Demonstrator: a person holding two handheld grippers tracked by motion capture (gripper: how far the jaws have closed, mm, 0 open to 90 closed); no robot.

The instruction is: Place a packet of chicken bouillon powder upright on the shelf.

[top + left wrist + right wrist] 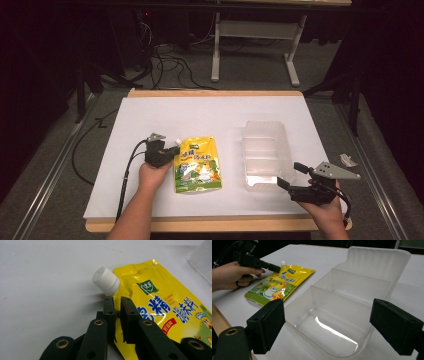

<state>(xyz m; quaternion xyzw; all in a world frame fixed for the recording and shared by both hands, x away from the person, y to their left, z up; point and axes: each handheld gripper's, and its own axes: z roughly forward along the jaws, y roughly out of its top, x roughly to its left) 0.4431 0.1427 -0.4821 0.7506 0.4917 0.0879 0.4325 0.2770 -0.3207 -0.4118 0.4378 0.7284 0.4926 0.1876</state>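
**Left fingers pinched on pouch edge; right fingers wide at tray**

Left hand [152, 174] comes in from the bottom of the high view, forearm slanting up and right; left gripper [116, 305] lies low over the white counter [165, 117], its fingers [109, 315] nearly together, clamped on the thin yellow edge of the pouch [196, 164] just below the white ribbed cap [105, 280]; pouch lies flat, centre-left of the high view, cap at its upper left corner.

Right hand [327, 212] sits at the lower right of the high view; right gripper [334, 325] is held level, fingers [268, 323] spread wide, nothing between them, just in front of the near end of the clear divided tray [265, 152]; tray right of centre, near the pouch, not touching.

Pouch print: green shield logo, large blue Chinese characters, small red line too fine to read; cartoon figure in the lower half; lower right corner of the pouch cut off in the left gripper view.
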